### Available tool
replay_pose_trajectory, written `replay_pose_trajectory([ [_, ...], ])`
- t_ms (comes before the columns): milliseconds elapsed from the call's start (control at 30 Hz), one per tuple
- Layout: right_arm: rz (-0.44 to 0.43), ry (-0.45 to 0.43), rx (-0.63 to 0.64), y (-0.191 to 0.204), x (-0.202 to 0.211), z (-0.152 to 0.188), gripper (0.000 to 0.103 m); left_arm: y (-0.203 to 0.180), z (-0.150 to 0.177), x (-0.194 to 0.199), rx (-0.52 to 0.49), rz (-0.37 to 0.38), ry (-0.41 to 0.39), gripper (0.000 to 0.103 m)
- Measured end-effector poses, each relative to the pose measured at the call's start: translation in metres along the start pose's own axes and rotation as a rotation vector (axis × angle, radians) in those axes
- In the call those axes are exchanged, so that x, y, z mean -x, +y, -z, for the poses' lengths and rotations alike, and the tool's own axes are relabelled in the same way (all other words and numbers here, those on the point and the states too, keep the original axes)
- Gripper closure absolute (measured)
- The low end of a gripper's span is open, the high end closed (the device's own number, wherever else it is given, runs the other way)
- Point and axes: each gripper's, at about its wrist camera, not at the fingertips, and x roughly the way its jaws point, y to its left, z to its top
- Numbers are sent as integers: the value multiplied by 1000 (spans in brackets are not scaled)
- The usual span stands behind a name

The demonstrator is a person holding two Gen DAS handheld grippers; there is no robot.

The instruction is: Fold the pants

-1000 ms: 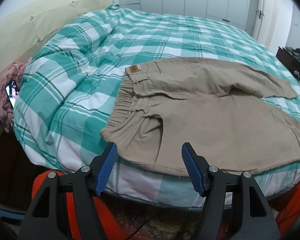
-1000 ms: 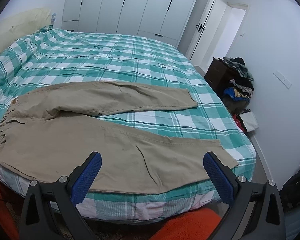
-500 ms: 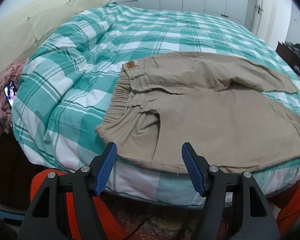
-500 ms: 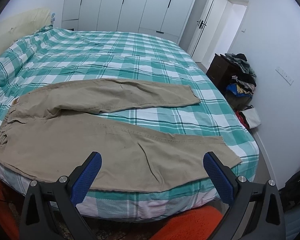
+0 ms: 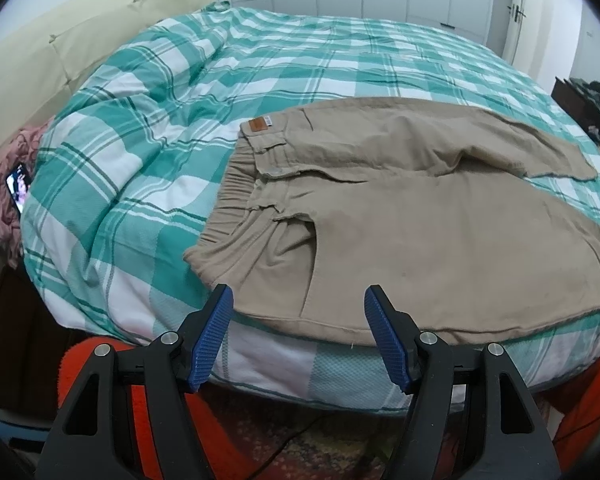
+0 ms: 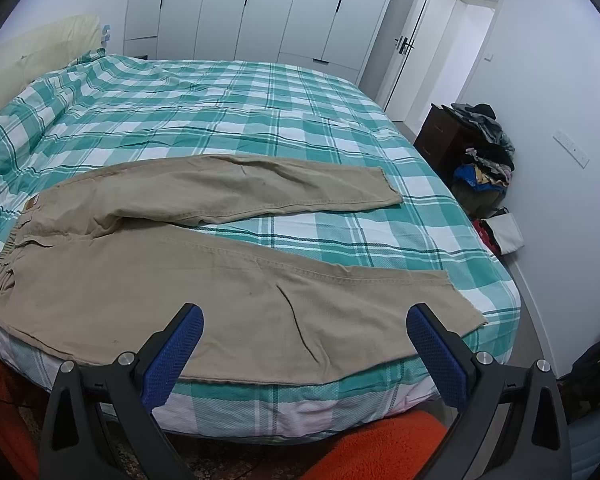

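Beige pants (image 5: 412, 224) lie spread flat on the green-and-white plaid bed (image 5: 204, 92), waistband to the left, legs apart to the right. In the right wrist view the pants (image 6: 204, 280) show both legs, the near one along the bed's front edge. My left gripper (image 5: 298, 316) is open and empty, just short of the near waist corner. My right gripper (image 6: 304, 334) is open wide and empty, at the front edge over the near leg.
A cream pillow (image 5: 60, 48) lies at the bed's head. Pink cloth and a lit phone (image 5: 18, 190) sit at the left side. A dark dresser with piled clothes (image 6: 476, 140) stands right of the bed. White wardrobes (image 6: 260, 8) line the far wall.
Both grippers have edged slightly closer to the bed and a little higher. The pants have not moved. Both grippers stay open.
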Motion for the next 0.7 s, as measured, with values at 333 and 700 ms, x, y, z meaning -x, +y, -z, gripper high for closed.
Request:
replay_pose_trajectory([
  [333,-251,58,26,32,-33,23,2,-38,5,-14,-119,33,70,25],
  [700,-535,28,-23,39,-105,-30,2,-161,-143,-46,-217,178,-93,7],
])
